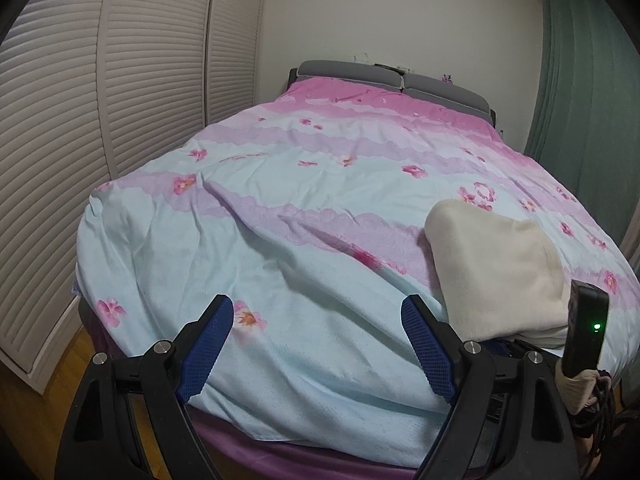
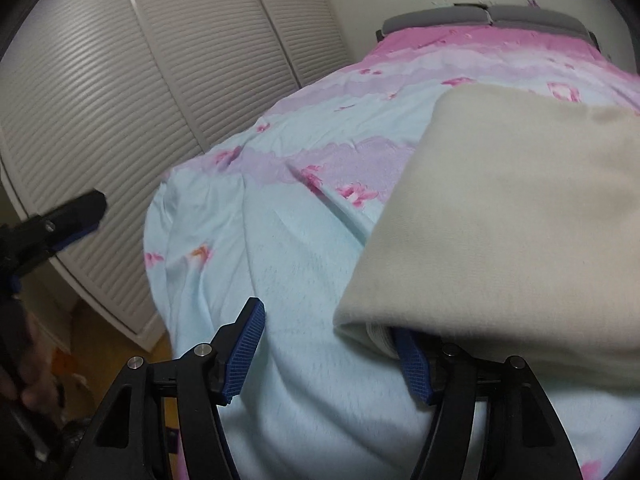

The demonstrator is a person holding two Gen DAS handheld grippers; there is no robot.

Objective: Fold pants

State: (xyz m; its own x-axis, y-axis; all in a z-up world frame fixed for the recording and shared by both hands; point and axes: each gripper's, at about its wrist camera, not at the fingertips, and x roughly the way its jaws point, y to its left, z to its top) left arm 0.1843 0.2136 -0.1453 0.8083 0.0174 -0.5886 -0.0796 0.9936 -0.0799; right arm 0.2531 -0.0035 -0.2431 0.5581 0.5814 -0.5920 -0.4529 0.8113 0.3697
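Left tongs gape wide over the quilt; right tongs stand apart, folded pants covering their right finger.

One folded cream pants, two claws

I see a bed under a floral quilt, louvred closet doors, and green curtains.

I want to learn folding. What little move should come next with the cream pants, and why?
Probably draw the right hand-held gripper back: its jaws stand open, one finger sits under the folded cream pants, and nothing is gripped.
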